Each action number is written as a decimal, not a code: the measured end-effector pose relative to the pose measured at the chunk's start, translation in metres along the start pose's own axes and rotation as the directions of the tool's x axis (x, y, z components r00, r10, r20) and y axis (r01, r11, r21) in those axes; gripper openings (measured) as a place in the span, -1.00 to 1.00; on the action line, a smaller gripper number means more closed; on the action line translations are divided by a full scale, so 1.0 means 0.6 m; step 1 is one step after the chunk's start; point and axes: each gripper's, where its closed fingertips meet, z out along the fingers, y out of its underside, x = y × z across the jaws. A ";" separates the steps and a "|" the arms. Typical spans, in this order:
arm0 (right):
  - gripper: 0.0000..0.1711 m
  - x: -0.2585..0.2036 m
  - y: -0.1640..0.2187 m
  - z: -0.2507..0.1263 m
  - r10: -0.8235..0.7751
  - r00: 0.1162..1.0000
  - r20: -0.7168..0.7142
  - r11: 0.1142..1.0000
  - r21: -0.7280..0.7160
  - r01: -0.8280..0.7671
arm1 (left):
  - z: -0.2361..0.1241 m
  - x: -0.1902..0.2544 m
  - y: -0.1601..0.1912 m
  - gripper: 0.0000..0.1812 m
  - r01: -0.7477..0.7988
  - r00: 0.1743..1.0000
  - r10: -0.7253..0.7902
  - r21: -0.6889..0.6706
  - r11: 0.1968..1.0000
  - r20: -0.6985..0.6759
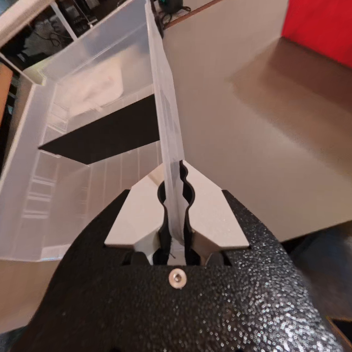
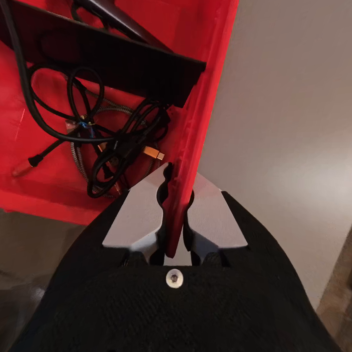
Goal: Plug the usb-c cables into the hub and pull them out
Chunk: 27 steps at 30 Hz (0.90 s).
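My left gripper [image 1: 174, 171] is shut on the right wall of a clear plastic bin [image 1: 163, 99]; a black divider panel [image 1: 102, 139] spans the inside of the bin. My right gripper [image 2: 176, 171] is shut on the right wall of a red plastic bin [image 2: 205, 106]. The red bin holds a tangle of black and braided cables [image 2: 114, 137], one with an orange USB plug [image 2: 153, 153], below a black divider panel [image 2: 114, 62]. No hub can be made out in either view.
A brown tabletop [image 1: 266, 133] lies to the right of the clear bin, with the red bin [image 1: 320, 28] at its far right. Shelves with dark clutter [image 1: 47, 32] stand behind the clear bin. A pale surface [image 2: 285, 114] lies to the right of the red bin. Some 55 centimeters of space lies between my two pairs of fingers.
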 end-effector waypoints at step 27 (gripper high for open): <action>-0.40 -0.417 -0.257 -0.071 -0.341 0.840 0.421 0.850 0.520 0.085 | -0.196 0.061 -0.190 -0.94 -0.216 0.974 0.226 0.406 0.888 0.024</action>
